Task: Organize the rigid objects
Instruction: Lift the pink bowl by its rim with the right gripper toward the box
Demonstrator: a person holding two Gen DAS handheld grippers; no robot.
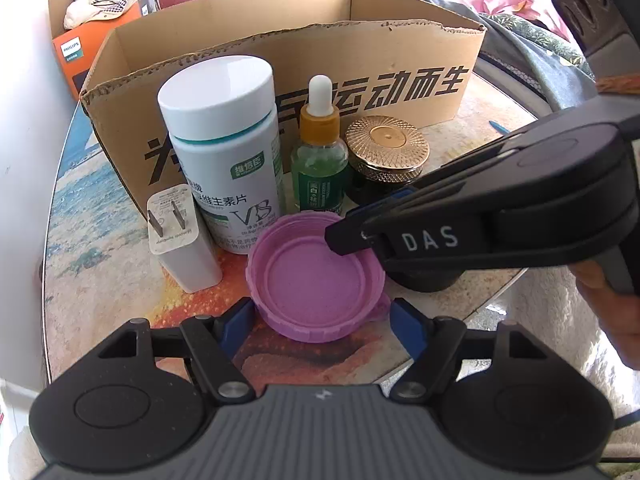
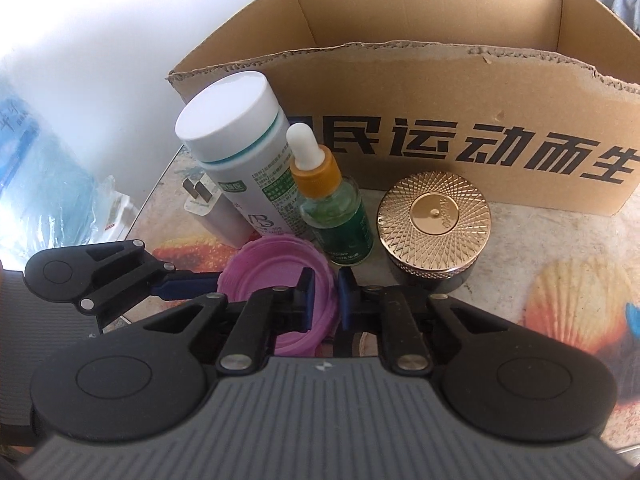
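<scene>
A pink lid [image 1: 316,280] lies open side up on the worktop [image 1: 100,248], just in front of a row of things that stand along the near wall of a cardboard box [image 1: 304,92]. The left hand-held gripper [image 1: 320,320] is released: its blue pads [image 1: 236,320] stand wide on either side of the lid's near rim, apart from it. The right hand-held gripper [image 2: 324,296] comes in from the worktop's right edge and is clenched on the lid's rim, one blue pad inside the lid and one outside (its own camera shows the pink wall pinched between them).

Behind the lid, from the left edge of the worktop toward the right: a white plug adapter [image 1: 180,240] lying with its two prongs up, a tall white vitamin bottle [image 1: 228,152] with a teal band under its cap, a green dropper bottle [image 1: 320,164] with an orange collar and a white bulb, and a dark jar [image 2: 434,232] with a gold patterned lid. The vitamin bottle and the dropper bottle stand upright, just beside each other, and the lid's far rim is close under both.

The box has printed black characters on its front wall and its top is open. Past the far-left corner sits an orange carton [image 1: 72,56].
</scene>
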